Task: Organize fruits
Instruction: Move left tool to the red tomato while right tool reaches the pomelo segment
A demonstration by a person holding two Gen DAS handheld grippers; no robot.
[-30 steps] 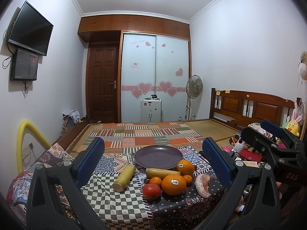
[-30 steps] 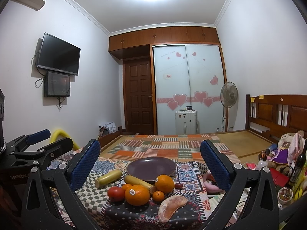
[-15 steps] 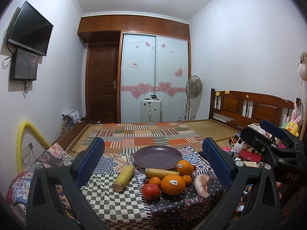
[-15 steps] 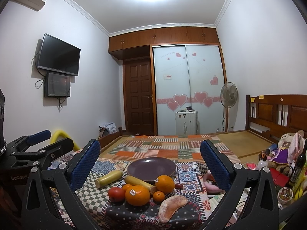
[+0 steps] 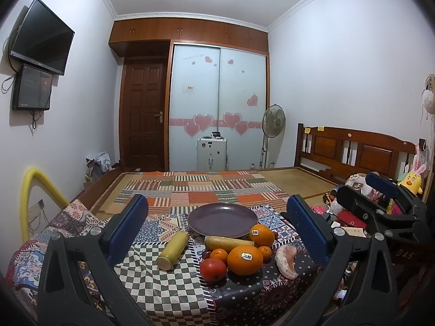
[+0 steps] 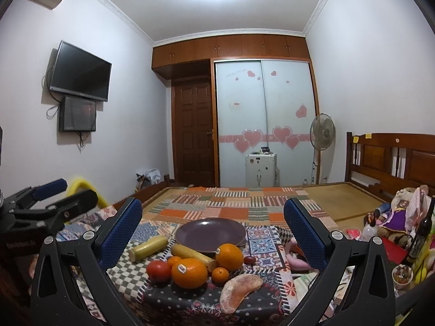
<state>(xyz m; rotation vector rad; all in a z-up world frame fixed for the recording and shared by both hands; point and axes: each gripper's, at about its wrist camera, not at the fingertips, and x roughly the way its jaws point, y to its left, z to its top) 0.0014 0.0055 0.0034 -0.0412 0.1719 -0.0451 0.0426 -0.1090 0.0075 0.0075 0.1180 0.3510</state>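
Observation:
An empty purple plate [image 5: 222, 219] [image 6: 210, 234] sits on a small cloth-covered table [image 5: 168, 285]. In front of it lie a big orange [image 5: 245, 260] [image 6: 189, 272], a second orange [image 5: 261, 234] [image 6: 229, 256], small tangerines [image 5: 219, 255], a red tomato [image 5: 213, 269] [image 6: 159, 270], two yellow cane pieces [image 5: 173, 249] [image 5: 229, 242] and a peeled pomelo wedge [image 5: 285, 261] [image 6: 239, 289]. My left gripper [image 5: 217, 228] is open and empty, held short of the table. My right gripper [image 6: 212, 231] is open and empty too.
The right gripper's body shows at the right of the left wrist view [image 5: 380, 212]; the left gripper's body shows at the left of the right wrist view [image 6: 40, 212]. Toys, a dark bottle [image 6: 420, 236] and clutter lie right of the table. A bed [image 5: 212, 187] lies behind.
Both grippers have drifted very slightly; the fruit sits marginally lower and nearer in view. Nothing was grasped or moved.

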